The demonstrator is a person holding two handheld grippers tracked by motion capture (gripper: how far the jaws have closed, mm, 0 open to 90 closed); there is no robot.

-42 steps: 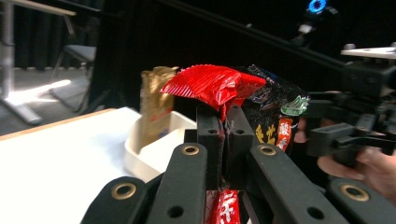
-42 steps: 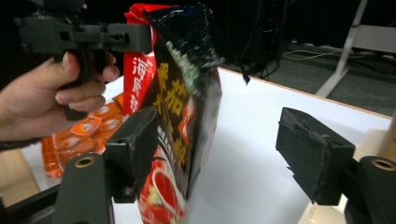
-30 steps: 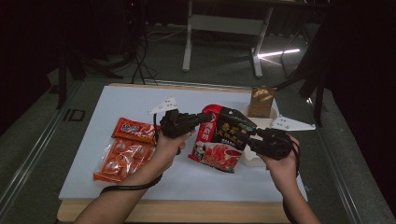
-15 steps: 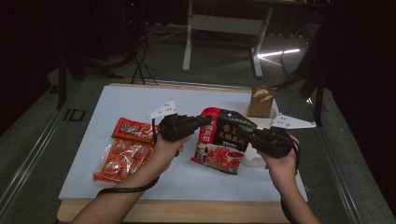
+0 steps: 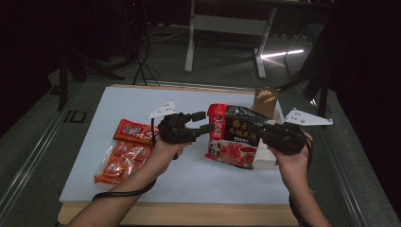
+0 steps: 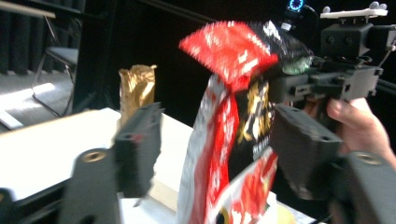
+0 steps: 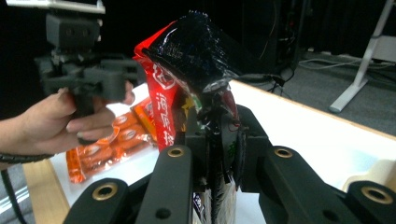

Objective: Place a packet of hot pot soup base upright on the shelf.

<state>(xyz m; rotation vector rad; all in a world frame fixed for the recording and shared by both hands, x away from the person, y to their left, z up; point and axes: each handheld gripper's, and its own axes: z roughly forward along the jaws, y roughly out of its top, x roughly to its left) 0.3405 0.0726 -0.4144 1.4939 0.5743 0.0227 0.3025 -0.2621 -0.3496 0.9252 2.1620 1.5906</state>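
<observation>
- The right gripper point(image 5: 265, 130), nearest the person's side, pinches the edge of the red and black snack bag point(image 5: 234, 136); in the right gripper view point(image 7: 215, 140) its jaws sit clamped on the crinkled foil of the bag point(image 7: 187, 70), having just closed a little further.
- The bag is held up off the white table point(image 5: 189, 175), tilted, between the two grippers and right of the table's middle.
- The left gripper point(image 5: 202, 122) points at the bag's left edge; its jaws have just been opening. In the left gripper view point(image 6: 219, 144) they stand apart on either side of the bag point(image 6: 233, 116), and the pads do not press it.
- Left of the left hand point(image 5: 166, 147), two orange packets point(image 5: 124, 150) lie flat on the table, one partly over the other.
- A pale box point(image 5: 270, 161) sits under and behind the bag, on the table's right side.
- Farther back, a small gold pouch point(image 5: 265, 100) stands upright near the far right edge.
- Beyond the table, a white stand point(image 5: 227, 28) rises from the dark floor.
</observation>
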